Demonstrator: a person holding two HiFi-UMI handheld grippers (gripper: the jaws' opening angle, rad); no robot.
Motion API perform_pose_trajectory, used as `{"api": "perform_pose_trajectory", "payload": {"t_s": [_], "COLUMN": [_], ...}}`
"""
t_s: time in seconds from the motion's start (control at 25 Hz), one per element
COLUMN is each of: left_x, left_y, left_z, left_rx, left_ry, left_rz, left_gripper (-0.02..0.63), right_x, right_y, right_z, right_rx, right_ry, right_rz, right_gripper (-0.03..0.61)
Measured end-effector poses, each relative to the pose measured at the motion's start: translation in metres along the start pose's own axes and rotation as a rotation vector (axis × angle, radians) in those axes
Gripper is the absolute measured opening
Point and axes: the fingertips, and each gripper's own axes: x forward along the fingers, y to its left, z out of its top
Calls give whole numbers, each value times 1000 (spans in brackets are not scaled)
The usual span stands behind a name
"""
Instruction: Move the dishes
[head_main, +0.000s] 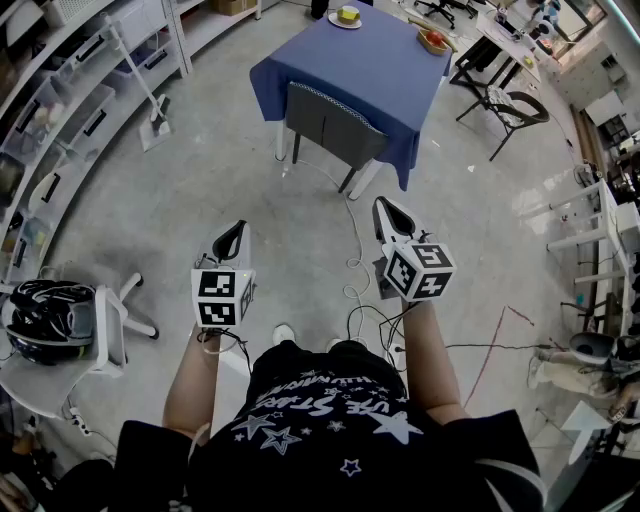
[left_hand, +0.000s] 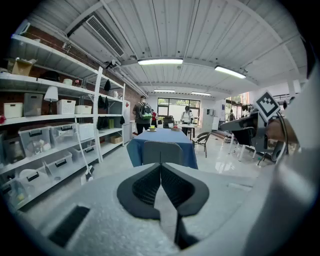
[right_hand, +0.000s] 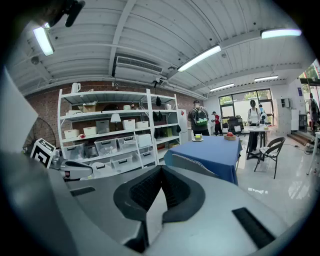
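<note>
Two dishes stand on the far side of a blue-clothed table (head_main: 370, 70): a white plate with a yellow-green item (head_main: 346, 17) and a brown bowl with red fruit (head_main: 434, 41). The plate (left_hand: 151, 129) and the bowl (left_hand: 175, 128) also show small in the left gripper view, and the plate (right_hand: 198, 138) and bowl (right_hand: 230, 136) in the right gripper view. My left gripper (head_main: 240, 227) and right gripper (head_main: 381, 205) are held in the air well short of the table, both shut with nothing between the jaws, pointing toward it.
A grey chair (head_main: 330, 125) stands at the table's near side, between me and the dishes. White shelving with storage boxes (head_main: 70, 90) lines the left wall. Cables (head_main: 355, 290) trail on the floor ahead. A stool with a black helmet (head_main: 50, 320) is at my left. People stand behind the table (left_hand: 144, 112).
</note>
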Motion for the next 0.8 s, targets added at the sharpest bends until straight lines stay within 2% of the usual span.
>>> {"api": "perform_pose_trajectory", "payload": {"t_s": [0.6,0.8], "left_x": [-12,-14], "left_y": [-37,-31], "left_z": [8,-2], "left_rx": [-22,-40], "left_ry": [-35,-26], "left_rz": [13,0], "left_gripper": [21,20], "right_x": [-20,-9], "right_y": [-11,-5], "right_z": [6,4], "right_rx": [-13,-6], "right_ry": [-21,-31], "right_rz": [55,63], "right_gripper": [3,3]}}
